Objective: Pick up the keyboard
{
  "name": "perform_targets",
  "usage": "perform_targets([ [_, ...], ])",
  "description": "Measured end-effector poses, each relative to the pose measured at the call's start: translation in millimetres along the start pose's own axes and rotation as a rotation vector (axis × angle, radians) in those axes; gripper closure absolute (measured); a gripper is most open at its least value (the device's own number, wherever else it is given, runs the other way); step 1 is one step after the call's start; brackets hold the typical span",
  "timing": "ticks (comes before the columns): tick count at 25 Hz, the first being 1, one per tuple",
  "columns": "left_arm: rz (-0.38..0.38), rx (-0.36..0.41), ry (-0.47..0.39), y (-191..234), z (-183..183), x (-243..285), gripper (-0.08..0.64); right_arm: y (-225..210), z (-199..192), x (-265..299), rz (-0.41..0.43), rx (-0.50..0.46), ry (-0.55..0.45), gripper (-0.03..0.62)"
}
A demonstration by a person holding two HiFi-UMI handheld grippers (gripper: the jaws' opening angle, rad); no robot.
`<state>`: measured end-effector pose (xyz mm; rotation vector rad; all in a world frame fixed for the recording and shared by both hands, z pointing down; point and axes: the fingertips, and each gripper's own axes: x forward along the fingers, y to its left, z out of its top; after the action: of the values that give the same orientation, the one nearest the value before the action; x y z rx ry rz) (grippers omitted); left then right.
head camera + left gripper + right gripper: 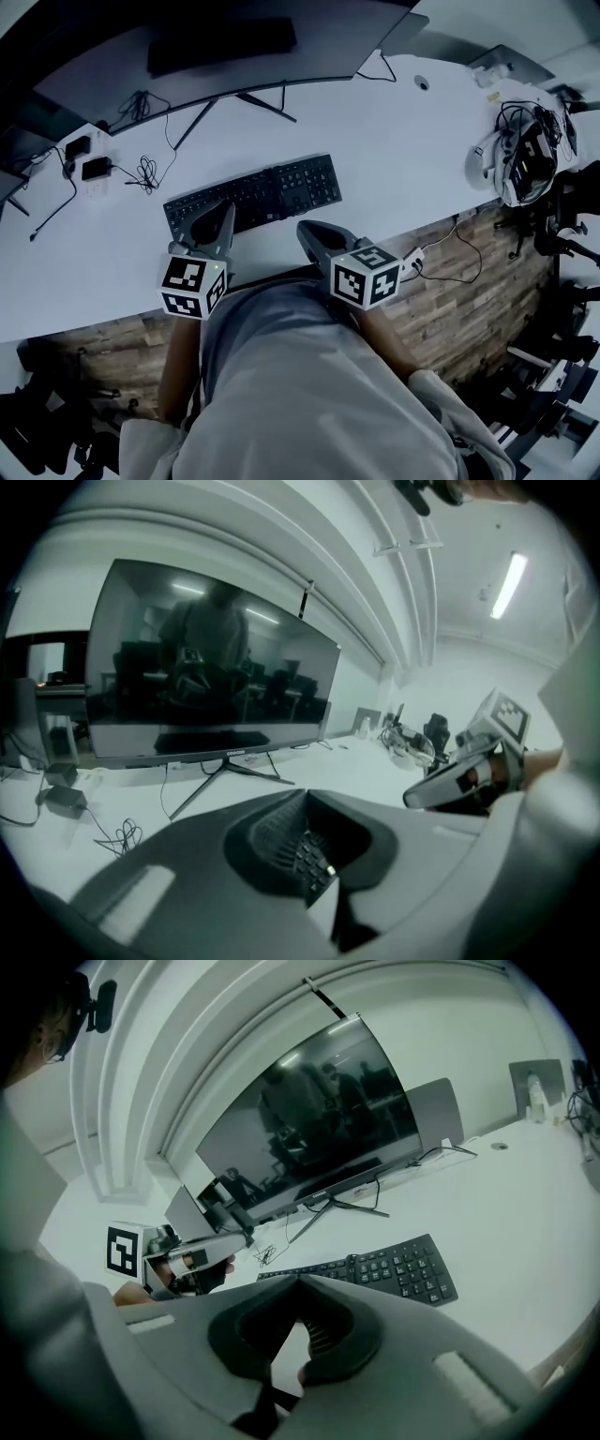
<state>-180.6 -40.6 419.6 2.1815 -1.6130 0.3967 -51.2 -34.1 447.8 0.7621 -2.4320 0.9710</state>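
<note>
Cables point(142, 173) trail at the desk's point(403, 141) left; the left gripper point(217, 217), its 2 jaws pressed together on nothing, hangs over the keyboard's point(267, 192) left near corner; the keyboard lies flat mid-desk, in front of the monitor point(216, 47); the right gripper point(305, 228), jaws likewise closed and empty, hovers over bare desk just beside the keyboard's near edge.

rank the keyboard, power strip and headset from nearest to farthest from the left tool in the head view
From the left tool:
1. Keyboard: just ahead, with its near left corner under the tool's tips.
2. Power strip: off to the left, among the cables.
3. Headset: far off at the right end, clearly the farthest.
</note>
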Motion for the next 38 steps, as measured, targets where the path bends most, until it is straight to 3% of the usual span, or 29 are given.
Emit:
perform_targets([
  [6, -0.043, 0.043, 0.076, 11.8, -9.4, 35.7, 0.56, -11.7, 5.4, 13.6, 0.009, -0.007, 0.038, 0.591],
  [14, -0.162, 0.188, 0.241, 32.7, -48.3, 80.3, 0.56, -26.4, -3.2, 31.0, 0.04, 0.188, 0.054, 0.591],
  [21, -0.274, 0.331, 0.389, 41.9, -82.1, 103.2, 0.56, -32.4, -21.2, 40.3, 0.031, 0.247, 0.113, 0.591],
  [25, -0.341, 0.353, 0.424, 41.4, -92.0, 120.1, 0.56, -26.1, -42.0, 62.6, 0.047, 0.155, 0.229, 0.591],
  [30, -0.435, 0.363, 0.51, 45.8, -109.5, 139.5, 0.56, -32.7, -62.9, 96.6, 0.049, 0.173, 0.262, 0.592],
  [35, -0.517, 0.331, 0.57, 40.8, -121.9, 148.9, 0.56, -30.2, -108.6, 114.5, 0.092, 0.106, 0.467, 0.592],
  [38, -0.544, 0.313, 0.583, 38.3, -123.4, 151.8, 0.56, -33.9, -116.3, 121.5, 0.093, 0.136, 0.499, 0.591],
])
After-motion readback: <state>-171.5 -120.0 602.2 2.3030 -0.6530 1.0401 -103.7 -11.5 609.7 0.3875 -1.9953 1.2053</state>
